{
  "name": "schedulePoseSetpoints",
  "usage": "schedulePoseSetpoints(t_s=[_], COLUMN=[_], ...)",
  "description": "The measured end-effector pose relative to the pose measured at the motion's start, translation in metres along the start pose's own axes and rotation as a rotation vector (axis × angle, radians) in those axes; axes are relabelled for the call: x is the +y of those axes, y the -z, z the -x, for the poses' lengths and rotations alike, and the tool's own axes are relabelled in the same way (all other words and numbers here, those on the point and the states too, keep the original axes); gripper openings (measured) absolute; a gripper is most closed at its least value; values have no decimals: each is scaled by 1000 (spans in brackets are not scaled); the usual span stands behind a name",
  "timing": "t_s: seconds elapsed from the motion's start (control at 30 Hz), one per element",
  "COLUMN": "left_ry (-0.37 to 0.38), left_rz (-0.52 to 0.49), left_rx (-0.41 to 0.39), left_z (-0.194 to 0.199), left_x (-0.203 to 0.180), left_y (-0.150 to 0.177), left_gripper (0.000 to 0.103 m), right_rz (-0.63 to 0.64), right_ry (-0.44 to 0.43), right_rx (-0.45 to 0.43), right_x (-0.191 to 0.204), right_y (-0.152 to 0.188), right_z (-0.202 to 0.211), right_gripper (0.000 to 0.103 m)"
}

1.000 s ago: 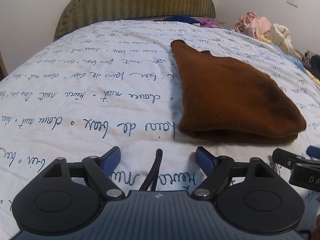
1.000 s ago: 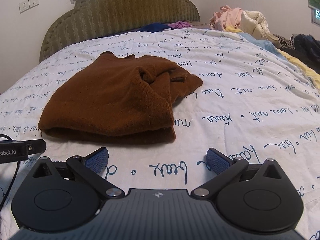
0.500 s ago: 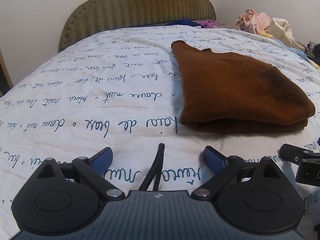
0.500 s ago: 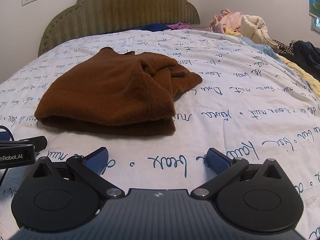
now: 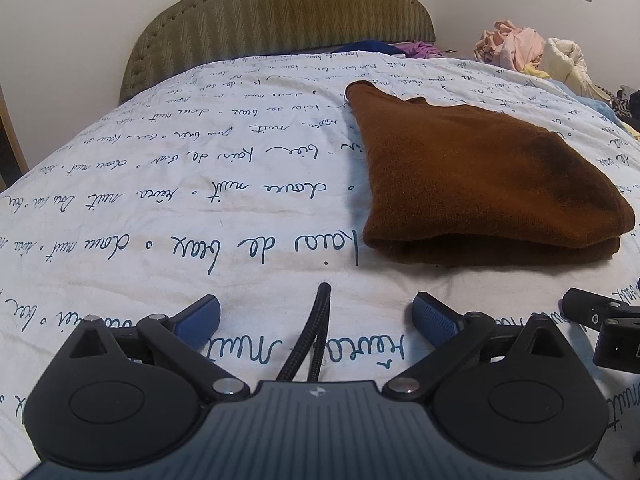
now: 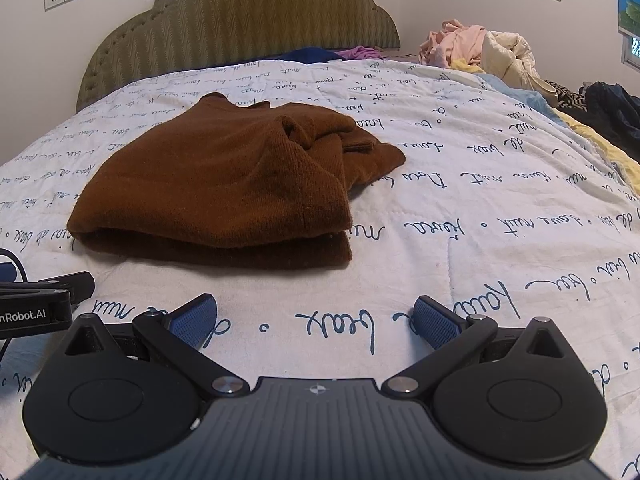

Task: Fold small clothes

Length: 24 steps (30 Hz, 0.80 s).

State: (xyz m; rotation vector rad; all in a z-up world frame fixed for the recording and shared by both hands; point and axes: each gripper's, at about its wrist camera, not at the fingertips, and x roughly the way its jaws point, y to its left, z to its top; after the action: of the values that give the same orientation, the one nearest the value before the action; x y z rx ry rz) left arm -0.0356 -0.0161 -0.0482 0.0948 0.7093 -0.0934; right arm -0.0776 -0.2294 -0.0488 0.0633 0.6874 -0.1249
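Both grippers sit low over the bed with nothing in them. The left gripper [image 5: 316, 316] has its blue-padded jaws spread wide, a black braided cable [image 5: 310, 336] running up between them over the white quilted bedspread with blue cursive writing [image 5: 180, 200]. The right gripper [image 6: 316, 316] is spread just as wide, only bedspread between its pads.

The folded rust-brown knit garment [image 6: 224, 188] lies flat on the bedspread a bit ahead of both, clear of the fingers. From the left jaws it's ahead and to the right [image 5: 480, 184]; from the right jaws it's ahead and to the left, with a bunched bit and a flap sticking out on its far right side.

Further out, past the garment, is the olive-green padded headboard with a zigzag weave [image 6: 240, 20], and off to the far right a heap of pink and cream clothes [image 6: 480, 48].
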Motion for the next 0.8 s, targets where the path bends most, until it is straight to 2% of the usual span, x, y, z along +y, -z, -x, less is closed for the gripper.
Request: schedulePoseSetpoints(t_s=[0.8], left_ry=[11], left_rz=[10], left_rx=[-3], left_z=[0], left_x=[2], left_y=[1], left_gripper=[103], right_rz=[-15], right_ry=[-11], right_rx=[-7], right_x=[-1], right_y=[1], right_z=[-2], right_gripper=[103])
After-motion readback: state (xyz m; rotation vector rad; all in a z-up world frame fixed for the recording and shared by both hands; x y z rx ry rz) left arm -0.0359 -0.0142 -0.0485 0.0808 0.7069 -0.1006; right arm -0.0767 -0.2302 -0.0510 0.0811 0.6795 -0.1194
